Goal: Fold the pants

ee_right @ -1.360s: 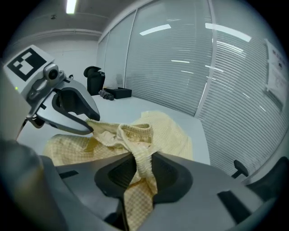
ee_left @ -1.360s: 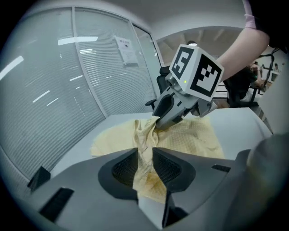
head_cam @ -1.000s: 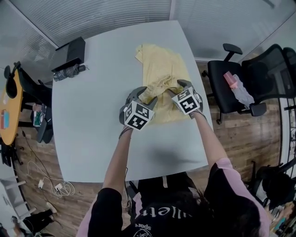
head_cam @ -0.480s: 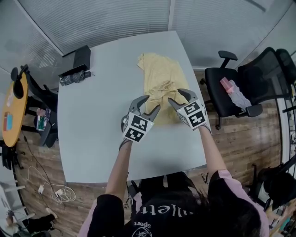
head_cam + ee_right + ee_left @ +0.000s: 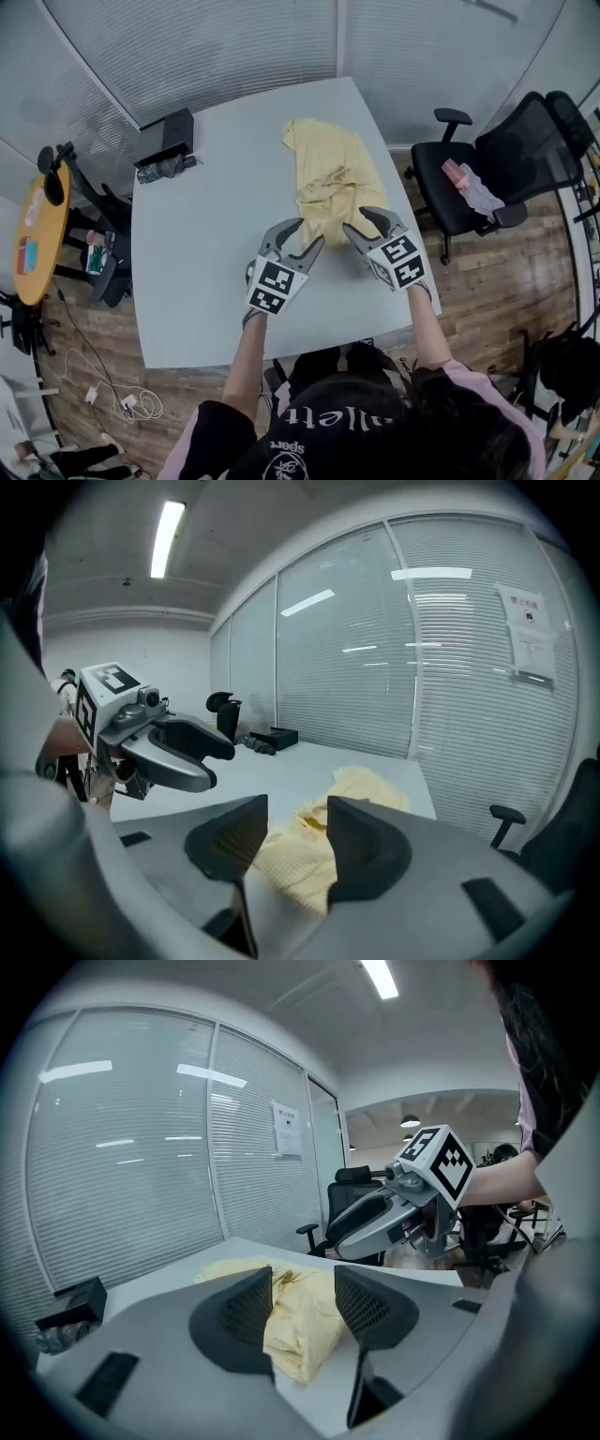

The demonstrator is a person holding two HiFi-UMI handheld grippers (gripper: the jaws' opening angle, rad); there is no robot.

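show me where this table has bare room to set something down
The table is bare on its left half, from the black box down to the left gripper. The right side is crowded: pants, with the right gripper at their near end.

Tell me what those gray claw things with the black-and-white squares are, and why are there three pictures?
They are grabbing tools, not robot hands. A person holds one in each hand: the left gripper and the right gripper. The cubes with squares are part of the tools. One picture comes from a camera on the person's head, looking down. The other two come from small cameras riding on each gripper, looking along its two jaws. On the white table lie yellow pants, bunched up in the middle. Both grippers have their jaws apart and hold nothing; the pants lie on the table just beyond them.
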